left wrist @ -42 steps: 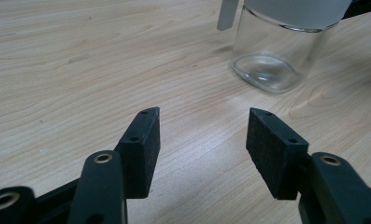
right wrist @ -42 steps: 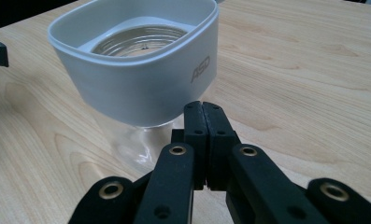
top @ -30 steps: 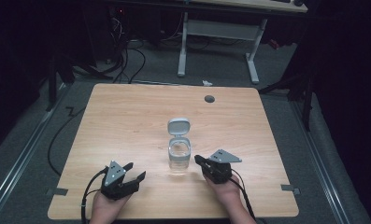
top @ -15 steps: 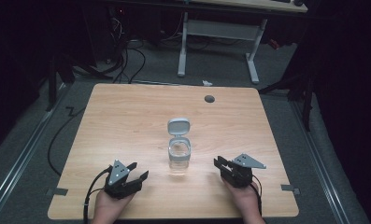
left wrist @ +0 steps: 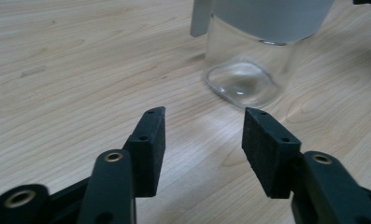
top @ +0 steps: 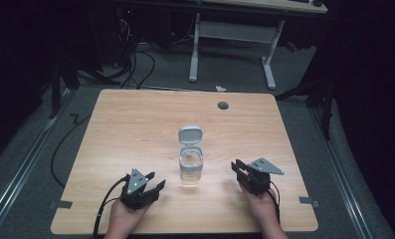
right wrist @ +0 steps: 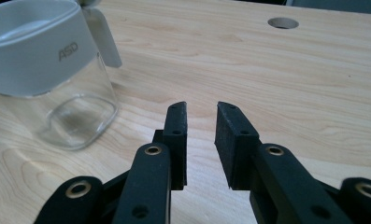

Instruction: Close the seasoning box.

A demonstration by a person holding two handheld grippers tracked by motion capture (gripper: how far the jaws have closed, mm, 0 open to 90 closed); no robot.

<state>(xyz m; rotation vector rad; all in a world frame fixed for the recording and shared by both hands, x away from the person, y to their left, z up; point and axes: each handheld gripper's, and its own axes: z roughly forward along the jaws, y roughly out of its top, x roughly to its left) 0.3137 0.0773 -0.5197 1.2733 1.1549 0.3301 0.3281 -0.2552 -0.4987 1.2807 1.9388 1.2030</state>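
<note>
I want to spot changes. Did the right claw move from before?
Yes. The right claw pulled away from the jar, toward the table's right edge.

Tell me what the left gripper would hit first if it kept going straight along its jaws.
Probably the clear glass jar. In the left gripper view the left gripper stands open, with bare table ahead and the jar's base just right of its centre line. Depth is unclear, so it might only clip the jar's near side.

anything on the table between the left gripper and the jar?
Nothing. In the left gripper view, bare wood runs from the open fingers to the clear jar; the high view shows the same gap between left gripper and jar.
</note>
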